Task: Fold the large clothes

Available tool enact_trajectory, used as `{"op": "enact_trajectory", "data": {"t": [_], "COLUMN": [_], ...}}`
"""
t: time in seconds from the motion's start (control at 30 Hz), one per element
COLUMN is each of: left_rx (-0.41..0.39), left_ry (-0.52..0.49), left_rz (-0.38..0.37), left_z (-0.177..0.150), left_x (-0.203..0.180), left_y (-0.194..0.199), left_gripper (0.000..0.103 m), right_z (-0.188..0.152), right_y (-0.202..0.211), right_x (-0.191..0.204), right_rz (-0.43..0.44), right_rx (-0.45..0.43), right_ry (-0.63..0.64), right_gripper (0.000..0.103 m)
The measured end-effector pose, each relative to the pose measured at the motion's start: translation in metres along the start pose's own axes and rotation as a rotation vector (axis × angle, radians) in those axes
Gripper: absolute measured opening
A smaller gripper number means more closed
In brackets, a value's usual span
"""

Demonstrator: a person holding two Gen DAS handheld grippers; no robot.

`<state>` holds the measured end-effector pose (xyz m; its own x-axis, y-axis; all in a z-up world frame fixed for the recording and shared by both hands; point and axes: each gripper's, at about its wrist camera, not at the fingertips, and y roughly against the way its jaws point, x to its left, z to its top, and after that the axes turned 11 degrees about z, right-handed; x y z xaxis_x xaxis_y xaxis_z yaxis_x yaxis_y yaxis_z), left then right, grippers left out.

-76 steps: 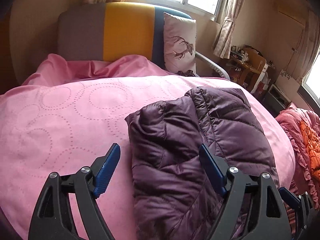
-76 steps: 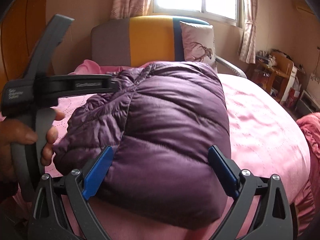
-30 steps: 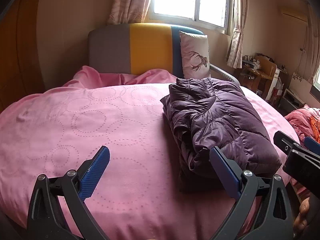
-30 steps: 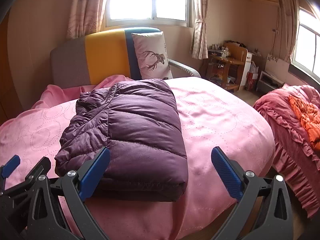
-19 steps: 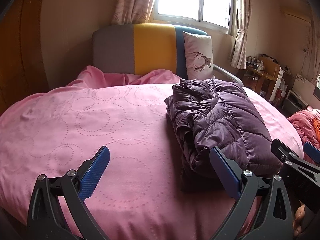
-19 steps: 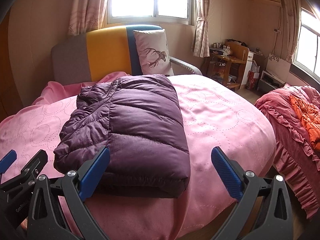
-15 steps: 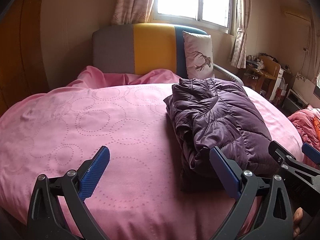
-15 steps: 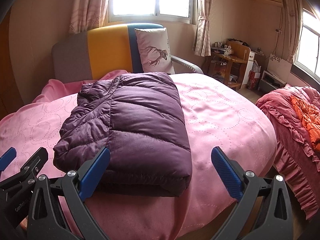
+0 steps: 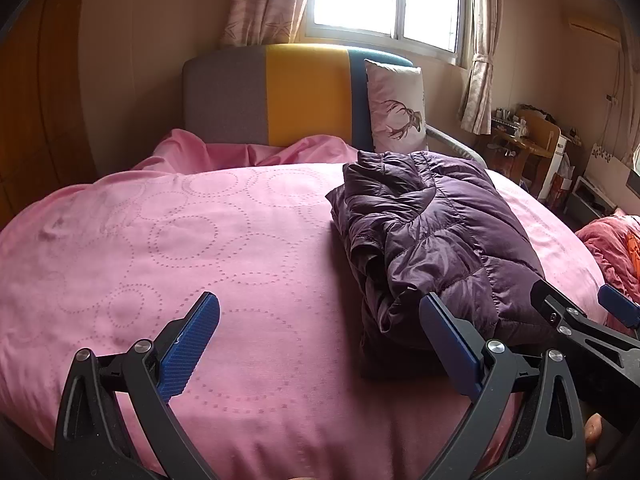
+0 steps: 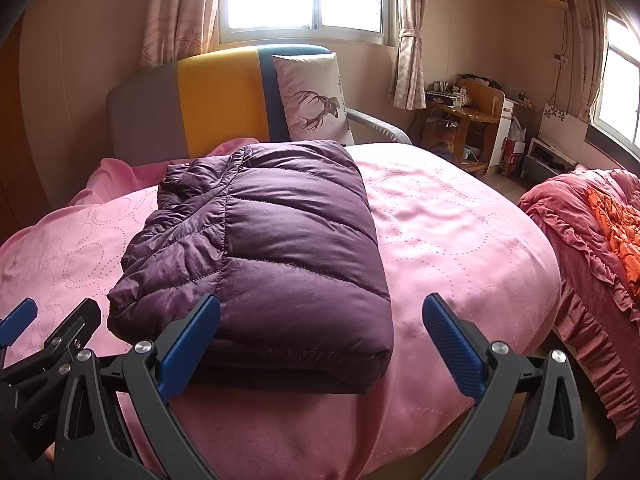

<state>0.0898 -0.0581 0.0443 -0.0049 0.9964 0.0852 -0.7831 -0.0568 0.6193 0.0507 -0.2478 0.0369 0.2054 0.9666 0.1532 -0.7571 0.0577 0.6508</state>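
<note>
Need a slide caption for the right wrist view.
Folded purple quilted down jacket lies on the pink bedspread; the open right gripper hovers at its near edge.

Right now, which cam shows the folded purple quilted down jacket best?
Right wrist: the folded purple quilted down jacket lies centred, its smooth top panel and stacked front edge in full view. Left wrist shows the jacket off to the right, from its bunched open side, near corner partly behind a finger.
</note>
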Motion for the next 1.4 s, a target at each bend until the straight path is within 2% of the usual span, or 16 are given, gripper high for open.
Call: {"op": "enact_trajectory", "data": {"t": [1.4], "left_rx": [-0.019], "left_ry": [0.010], "left_rz": [-0.008], "left_z": [0.003], "left_x": [0.004], "left_y": [0.014], "left_gripper": [0.099], "right_z": [0.000], "right_y": [0.000], "right_x": [-0.002], "right_rz": [0.027], "right_rx": [0.005], "right_ry": [0.007], "right_gripper": [0.101]}}
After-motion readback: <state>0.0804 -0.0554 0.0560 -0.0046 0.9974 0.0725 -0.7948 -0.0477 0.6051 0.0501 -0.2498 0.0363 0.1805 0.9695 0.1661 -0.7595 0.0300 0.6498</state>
